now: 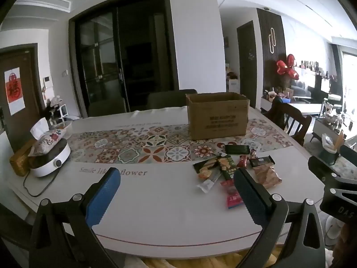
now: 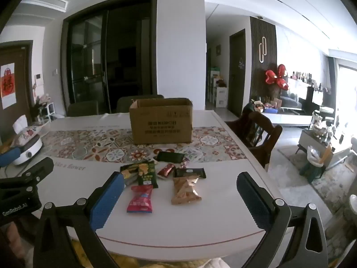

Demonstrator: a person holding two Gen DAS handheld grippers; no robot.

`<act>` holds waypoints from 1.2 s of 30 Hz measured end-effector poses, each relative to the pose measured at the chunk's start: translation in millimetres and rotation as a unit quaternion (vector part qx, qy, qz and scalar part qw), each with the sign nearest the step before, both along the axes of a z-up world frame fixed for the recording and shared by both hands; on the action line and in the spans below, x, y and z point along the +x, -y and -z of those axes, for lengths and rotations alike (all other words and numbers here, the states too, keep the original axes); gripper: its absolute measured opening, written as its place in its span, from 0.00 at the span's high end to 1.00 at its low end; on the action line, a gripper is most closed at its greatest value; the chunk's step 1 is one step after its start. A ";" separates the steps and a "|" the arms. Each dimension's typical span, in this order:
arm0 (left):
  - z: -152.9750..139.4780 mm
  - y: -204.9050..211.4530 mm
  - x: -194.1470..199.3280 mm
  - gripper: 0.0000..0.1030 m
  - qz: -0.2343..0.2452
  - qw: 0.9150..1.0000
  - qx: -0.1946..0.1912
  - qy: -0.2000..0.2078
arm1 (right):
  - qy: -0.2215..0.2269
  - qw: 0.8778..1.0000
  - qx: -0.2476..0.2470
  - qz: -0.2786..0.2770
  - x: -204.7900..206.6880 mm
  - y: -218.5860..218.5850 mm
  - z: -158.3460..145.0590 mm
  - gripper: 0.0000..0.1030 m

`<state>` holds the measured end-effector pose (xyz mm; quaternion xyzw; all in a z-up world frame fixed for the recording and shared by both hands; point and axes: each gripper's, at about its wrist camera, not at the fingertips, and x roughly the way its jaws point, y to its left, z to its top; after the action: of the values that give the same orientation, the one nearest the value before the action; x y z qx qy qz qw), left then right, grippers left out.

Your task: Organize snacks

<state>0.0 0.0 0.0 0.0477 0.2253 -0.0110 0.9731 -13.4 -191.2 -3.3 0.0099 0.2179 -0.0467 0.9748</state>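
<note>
1. The left tongs [image 1: 176, 192] are spread wide and empty, hovering above the table [image 1: 156, 212]; the snacks [image 1: 225, 169] lie ahead and to their right.
2. The right tongs [image 2: 180, 196] are likewise spread and hold nothing; the red pack [image 2: 140, 198] and tan bag [image 2: 185, 189] lie just ahead between the fingers.
3. The box [image 2: 161, 120] stands open-topped beyond the pile, well past both tongs.
4. Judged best: take one pack at a time, nearest first, pinching across its short width.
5. The red pack's long axis runs away from the tongs, as does the tan bag's, slightly tilted.
</note>
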 end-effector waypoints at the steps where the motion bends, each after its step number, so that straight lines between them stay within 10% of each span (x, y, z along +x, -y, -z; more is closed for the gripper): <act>1: 0.0 0.2 -0.1 0.00 0.000 1.000 0.003 0.000 | 0.002 1.000 -0.001 0.000 -0.1 -0.1 -0.1 0.01; 36: -3.3 -1.9 -3.8 0.00 -0.002 1.000 0.001 0.011 | 0.001 1.000 -0.003 0.002 0.1 0.2 0.7 0.01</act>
<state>-3.9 2.0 3.3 0.0479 0.2146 -0.0080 0.9755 -13.3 -191.4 -3.9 0.0074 0.2164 -0.0488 0.9751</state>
